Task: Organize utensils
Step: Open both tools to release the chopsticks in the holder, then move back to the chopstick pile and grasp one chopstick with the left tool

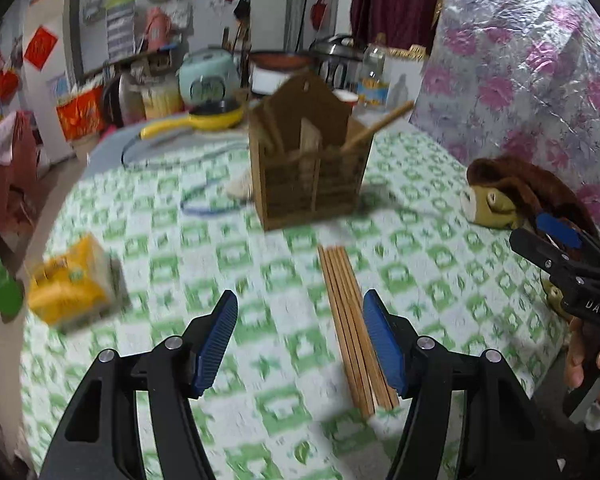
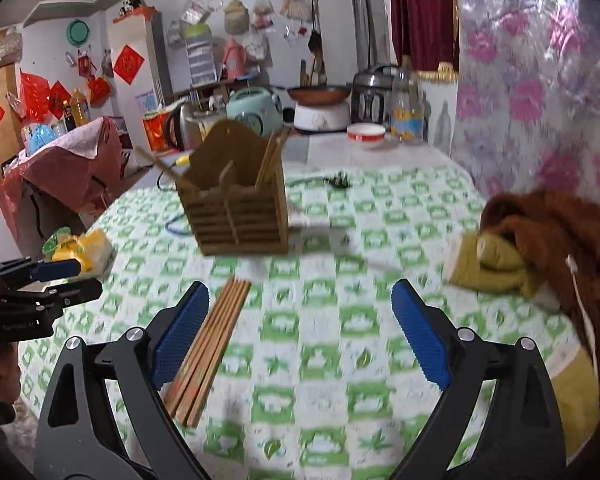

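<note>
step: approach for pickup of loose chopsticks (image 1: 354, 332); my read, nothing gripped yet
chopsticks: bundle flat on the worktop (image 1: 172, 216) w/ green-check cloth, in front of the wooden holder (image 1: 312, 172), near it but apart; sticks lie roughly parallel, ends pointing toward the holder
holder: upright, slatted, divided into compartments; a few sticks already stand in it, leaning out. Can't tell which compartment is meant for the loose ones
left hand-held gripper (image 1: 300, 344): jaws moderately wide, empty; bundle sits by its right pad (image 1: 382, 344), off-centre, not between pads squarely
right hand-held gripper (image 2: 302, 332): jaws very wide, empty; bundle lies at/under its left pad (image 2: 182, 332), mostly outside the gap
how to do well: pick one gripper for the grab, prob. left since it's closer to straddling. Shift sideways so the bundle is centred in the gap, drop pads to cloth level, close across the sticks near mid-length so they don't pivot
risk: closing off-centre scatters the sticks or grabs only some; pads may pinch the cloth too
clutter: yellow packet (image 1: 74, 284) on the left side, brown plush toy (image 1: 516, 196) on the right, both well clear of the bundle
img quality: motion blur, fine contact not readable
</note>
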Tool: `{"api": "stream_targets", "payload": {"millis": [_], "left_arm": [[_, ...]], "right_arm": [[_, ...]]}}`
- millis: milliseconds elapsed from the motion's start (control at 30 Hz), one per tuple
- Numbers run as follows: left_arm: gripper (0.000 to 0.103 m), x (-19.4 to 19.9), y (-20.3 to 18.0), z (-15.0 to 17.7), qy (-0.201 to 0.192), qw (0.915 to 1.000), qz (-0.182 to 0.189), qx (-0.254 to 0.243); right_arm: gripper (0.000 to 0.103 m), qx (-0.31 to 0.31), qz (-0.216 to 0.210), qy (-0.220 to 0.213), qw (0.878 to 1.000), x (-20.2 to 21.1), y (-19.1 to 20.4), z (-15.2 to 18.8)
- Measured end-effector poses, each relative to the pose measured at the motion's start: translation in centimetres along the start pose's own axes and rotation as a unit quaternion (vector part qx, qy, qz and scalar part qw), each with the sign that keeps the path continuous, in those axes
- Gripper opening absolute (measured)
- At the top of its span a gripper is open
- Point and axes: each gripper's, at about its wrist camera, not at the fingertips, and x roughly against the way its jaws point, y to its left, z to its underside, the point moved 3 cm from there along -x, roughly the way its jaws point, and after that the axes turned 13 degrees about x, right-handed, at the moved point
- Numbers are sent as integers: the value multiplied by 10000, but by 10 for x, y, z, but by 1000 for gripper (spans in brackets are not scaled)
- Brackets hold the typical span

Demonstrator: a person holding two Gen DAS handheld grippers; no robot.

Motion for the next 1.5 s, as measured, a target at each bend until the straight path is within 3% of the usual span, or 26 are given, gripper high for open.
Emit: {"api": "stream_targets", "payload": {"millis": [233,633,1033,1433,1500], "left_arm": [[64,-15,14,36,350,9991,-35,240],[64,-54,15,94,1002,9948,-190,-9],[64,-68,8,109,1214,9922,-199,-197],[64,-78,-5,105,1125,9923,-332,-392],[56,-79,-6,104,1077,9926,-361,-430]], "right_arm": [[90,5,-114,325,9994,-6,14,31],[90,166,-230,850,9960,-24,33,74],[90,74,-306,971,9948,-30,32,83],[90,74,-339,990,9945,-30,34,85],[90,93,-354,1013,9942,-31,36,86]]}}
